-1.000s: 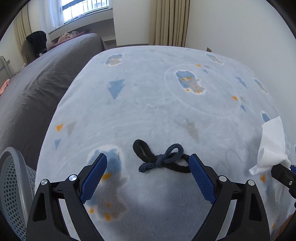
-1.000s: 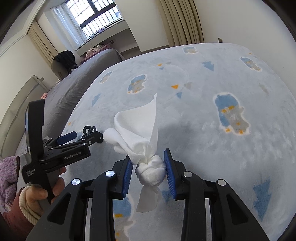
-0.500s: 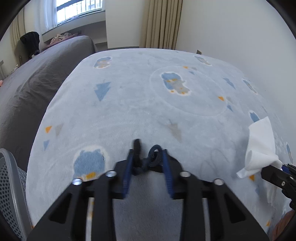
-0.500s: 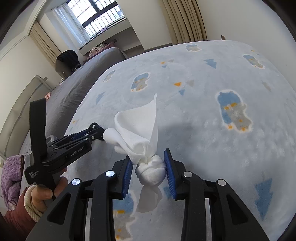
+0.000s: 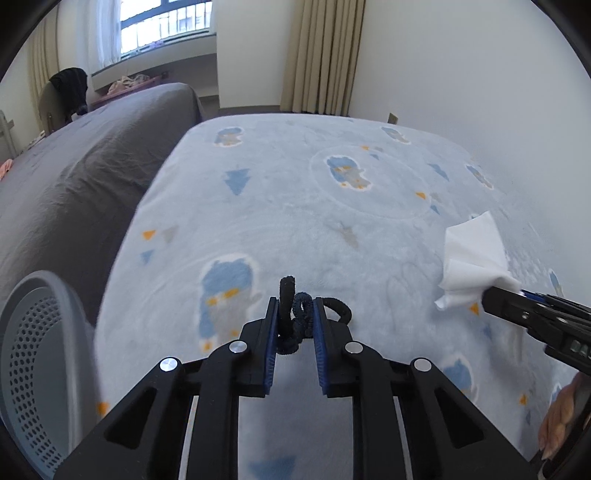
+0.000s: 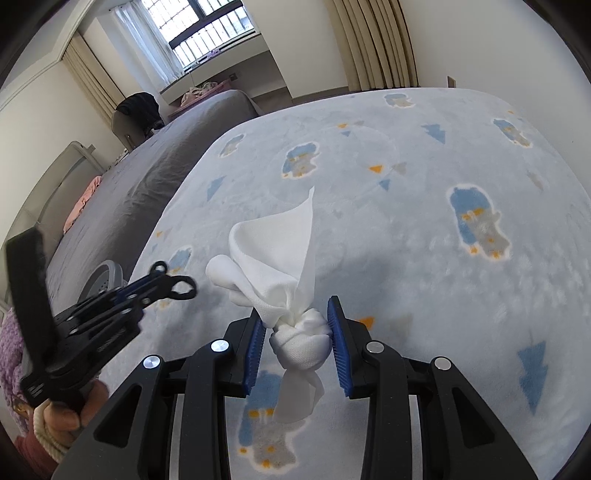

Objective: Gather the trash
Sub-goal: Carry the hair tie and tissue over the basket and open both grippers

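At the far left of the left wrist view, a grey perforated basket (image 5: pixel 35 354) stands beside the bed, its rim curving up next to the pale blue blanket (image 5: pixel 295 221). Behind it stretches a second bed under a dark grey cover (image 5: pixel 85 158), and beyond that a window (image 5: pixel 166 26) and beige curtains (image 5: pixel 321 55).

In the middle, the left claw (image 5: pixel 295 325) is closed almost fully, its blue pads pinching a tangle of dark cord (image 5: pixel 295 314): a black loop knotted with a navy one. One black end sticks up above the fingertips and another loop bulges out past the right finger. The cord is lifted clear of the blanket, which carries a print of small blue cartoon figures and triangles.

To the right, the right claw (image 5: pixel 517 295) enters from the side with a white tissue (image 5: pixel 472 258) flaring from its tip.

In the right wrist view, the left claw (image 6: pixel 159 284) shows at the left edge, blurred, with a black loop of the cord (image 6: pixel 183 290) at its tip and the basket (image 6: pixel 105 277) just behind it. The hand (image 6: pixel 70 413) gripping its handle is low in the corner. In the centre, the right claw (image 6: pixel 297 334) is partly closed around the tissue (image 6: pixel 280 266), squeezing its knotted, bunched part between the blue pads; a wide fold fans upward and a thin tail hangs below. The tissue is held above the blanket (image 6: pixel 424 206).
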